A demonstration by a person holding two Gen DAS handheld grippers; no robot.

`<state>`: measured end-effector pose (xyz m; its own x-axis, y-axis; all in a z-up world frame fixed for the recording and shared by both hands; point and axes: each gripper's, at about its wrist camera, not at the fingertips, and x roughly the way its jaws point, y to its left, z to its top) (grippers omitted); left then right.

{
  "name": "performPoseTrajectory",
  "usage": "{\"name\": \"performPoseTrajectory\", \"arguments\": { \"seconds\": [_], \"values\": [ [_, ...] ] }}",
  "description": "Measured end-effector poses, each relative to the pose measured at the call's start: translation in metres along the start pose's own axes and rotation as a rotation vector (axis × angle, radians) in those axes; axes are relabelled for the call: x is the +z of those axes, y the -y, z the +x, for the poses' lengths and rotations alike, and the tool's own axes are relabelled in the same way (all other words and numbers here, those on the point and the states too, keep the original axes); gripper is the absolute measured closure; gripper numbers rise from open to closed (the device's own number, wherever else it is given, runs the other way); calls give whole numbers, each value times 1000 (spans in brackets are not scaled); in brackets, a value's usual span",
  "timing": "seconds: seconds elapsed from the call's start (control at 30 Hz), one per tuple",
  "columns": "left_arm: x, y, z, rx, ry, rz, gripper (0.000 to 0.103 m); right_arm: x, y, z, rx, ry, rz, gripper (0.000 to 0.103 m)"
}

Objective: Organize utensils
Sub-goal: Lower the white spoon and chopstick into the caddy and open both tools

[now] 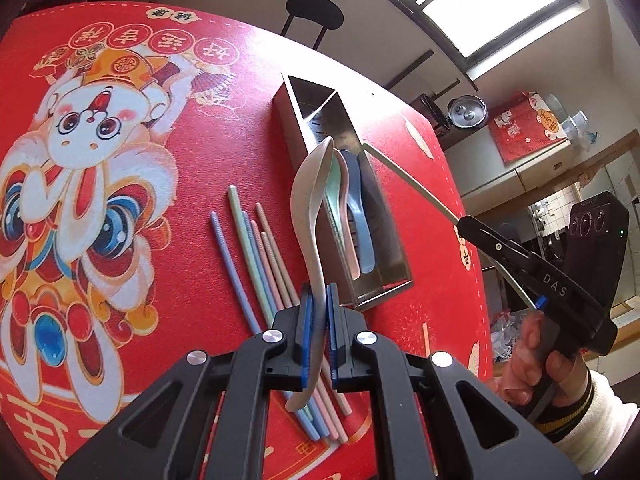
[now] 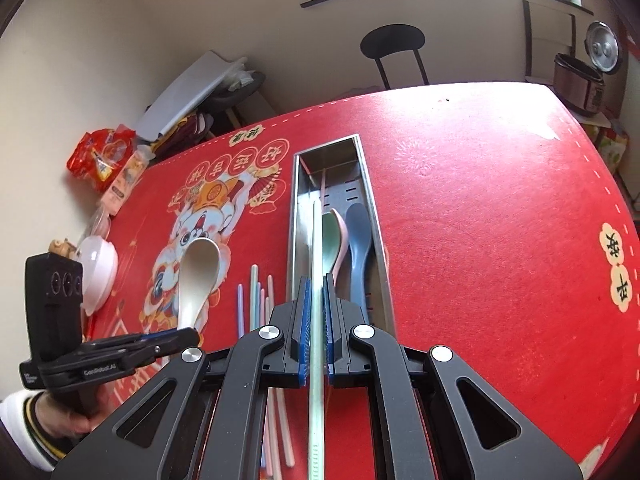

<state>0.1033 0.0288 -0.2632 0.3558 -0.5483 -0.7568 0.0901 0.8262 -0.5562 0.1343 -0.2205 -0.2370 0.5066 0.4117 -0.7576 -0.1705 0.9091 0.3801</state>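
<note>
Steel tray [image 2: 298, 216] on my red tabletop [image 2: 480, 220]: my left tongs [image 1: 319, 336] clamp a white spoon [image 1: 310, 200] above its left side, my right tongs [image 2: 316, 328] clamp a green chopstick [image 2: 317, 280] over it, loose chopsticks [image 1: 256, 248] left of it.

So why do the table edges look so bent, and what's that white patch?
Left wrist view: the fisheye lens bows the red table mat, and window glare whitens its far edge. Right wrist view: same curving, glare behind the steel tray; centre stays sharp.
</note>
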Motion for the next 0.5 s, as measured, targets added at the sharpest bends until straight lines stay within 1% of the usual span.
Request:
{"name": "performPoseTrajectory", "arguments": {
  "seconds": [0.2,0.37,0.5],
  "values": [
    [32,23,41,-24,-44,-2,96,14,15,18,-27,5,52,97],
    [58,33,71,-19,-73,-34,96,28,21,35,-43,6,82,97],
    [69,38,90,-11,-99,-61,96,36,22,49,-57,-11,88,97]
  ]
}}
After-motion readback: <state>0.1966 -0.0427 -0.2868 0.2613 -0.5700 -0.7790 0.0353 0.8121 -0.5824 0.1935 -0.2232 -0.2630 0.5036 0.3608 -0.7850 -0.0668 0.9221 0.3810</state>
